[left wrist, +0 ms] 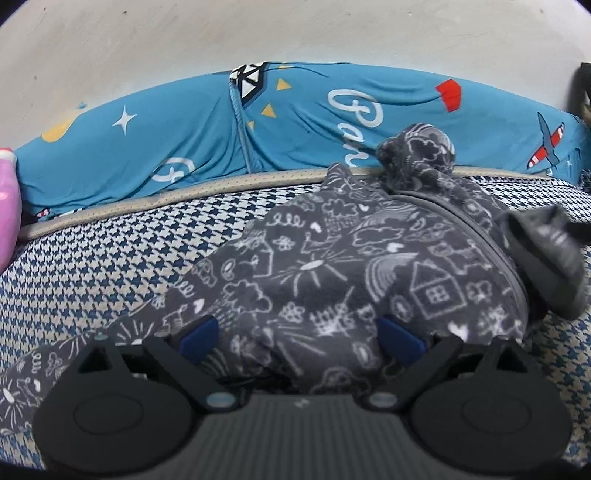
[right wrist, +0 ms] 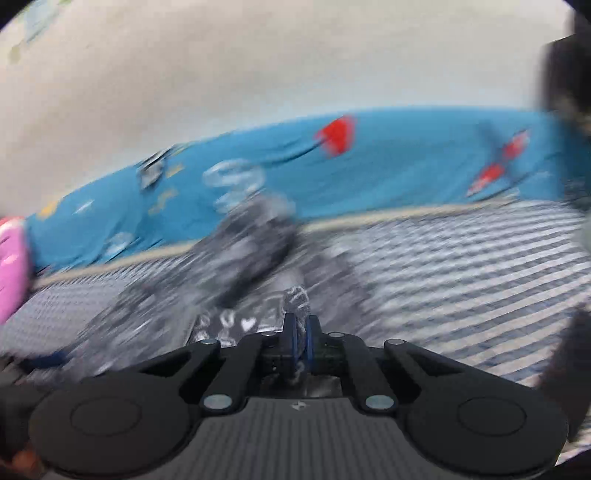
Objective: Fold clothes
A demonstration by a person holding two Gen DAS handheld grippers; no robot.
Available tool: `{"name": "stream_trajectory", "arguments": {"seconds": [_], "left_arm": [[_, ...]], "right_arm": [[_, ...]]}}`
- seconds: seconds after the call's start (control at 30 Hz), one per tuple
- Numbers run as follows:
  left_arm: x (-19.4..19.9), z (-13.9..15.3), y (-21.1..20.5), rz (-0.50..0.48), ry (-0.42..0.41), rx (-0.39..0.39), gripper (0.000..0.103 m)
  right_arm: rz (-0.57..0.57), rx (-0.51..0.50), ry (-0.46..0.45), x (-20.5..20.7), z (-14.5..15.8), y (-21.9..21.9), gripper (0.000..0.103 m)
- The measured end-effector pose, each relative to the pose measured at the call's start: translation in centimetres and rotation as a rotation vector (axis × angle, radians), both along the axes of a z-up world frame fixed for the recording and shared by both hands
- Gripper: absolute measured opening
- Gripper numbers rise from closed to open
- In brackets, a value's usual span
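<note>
A dark grey garment (left wrist: 332, 266) printed with white doodles lies crumpled on the houndstooth bed cover (left wrist: 110, 258). One end is bunched into a lump (left wrist: 417, 155) near the far edge. My left gripper (left wrist: 301, 334) is open; its blue pads (left wrist: 199, 336) stand wide apart with the fabric heaped between and over them. In the blurred right wrist view the same garment (right wrist: 229, 258) stretches away to the left. My right gripper (right wrist: 302, 334) is shut on a pinch of its cloth (right wrist: 297, 295), which pokes up between the blue pads.
A blue patterned sheet (left wrist: 295, 122) covers a bolster along the wall behind the bed. A pink object (left wrist: 7, 206) sits at the far left. A dark shape (right wrist: 565, 92) fills the right edge of the right wrist view. A pale wall (left wrist: 258, 33) rises behind.
</note>
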State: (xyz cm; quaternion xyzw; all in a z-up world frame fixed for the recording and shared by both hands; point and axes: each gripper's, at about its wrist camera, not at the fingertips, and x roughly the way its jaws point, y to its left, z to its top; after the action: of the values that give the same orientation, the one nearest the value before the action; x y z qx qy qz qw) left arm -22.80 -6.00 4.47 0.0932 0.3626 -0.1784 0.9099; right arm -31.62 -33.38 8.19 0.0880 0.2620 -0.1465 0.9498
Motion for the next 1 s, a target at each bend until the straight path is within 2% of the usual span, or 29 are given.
{"name": "stream_trajectory", "arguments": {"seconds": [0.07, 0.13, 0.27, 0.4, 0.5, 0.6, 0.67, 0.77, 0.83, 0.9, 1.0], "left_arm": [[0.1, 0.0, 0.1, 0.010, 0.001, 0.000, 0.097], [0.3, -0.1, 0.2, 0.020, 0.002, 0.001, 0.097], [0.5, -0.1, 0.3, 0.043, 0.006, 0.000, 0.097], [0.8, -0.1, 0.4, 0.054, 0.010, -0.004, 0.097], [0.8, -0.1, 0.4, 0.054, 0.008, -0.002, 0.097], [0.9, 0.0, 0.5, 0.054, 0.010, -0.006, 0.097], [0.8, 0.1, 0.5, 0.055, 0.011, -0.011, 0.097], [0.7, 0.3, 0.5, 0.052, 0.010, -0.022, 0.097], [0.7, 0.4, 0.5, 0.048, 0.013, -0.027, 0.097], [0.7, 0.5, 0.5, 0.045, 0.016, -0.032, 0.097], [0.7, 0.5, 0.5, 0.045, 0.021, -0.040, 0.097]], "right_arm": [[-0.141, -0.137, -0.042, -0.7, 1.0, -0.7, 0.007], [-0.266, -0.199, -0.080, -1.6, 1.7, -1.8, 0.007], [-0.438, -0.215, -0.094, -2.5, 2.3, -4.2, 0.008], [-0.478, -0.193, -0.119, -3.1, 2.7, -5.7, 0.008], [-0.443, -0.176, -0.113, -3.2, 2.5, -6.2, 0.009], [-0.348, -0.133, -0.092, -2.5, 1.9, -6.1, 0.009], [-0.266, -0.125, -0.062, -1.9, 1.1, -5.4, 0.014], [-0.164, -0.174, 0.003, -0.3, -0.7, -4.6, 0.025], [-0.133, -0.200, 0.040, 0.6, -1.6, -4.5, 0.032], [-0.104, -0.192, 0.055, 1.2, -2.2, -4.9, 0.035], [-0.072, -0.194, 0.076, 1.9, -3.0, -5.7, 0.046]]}}
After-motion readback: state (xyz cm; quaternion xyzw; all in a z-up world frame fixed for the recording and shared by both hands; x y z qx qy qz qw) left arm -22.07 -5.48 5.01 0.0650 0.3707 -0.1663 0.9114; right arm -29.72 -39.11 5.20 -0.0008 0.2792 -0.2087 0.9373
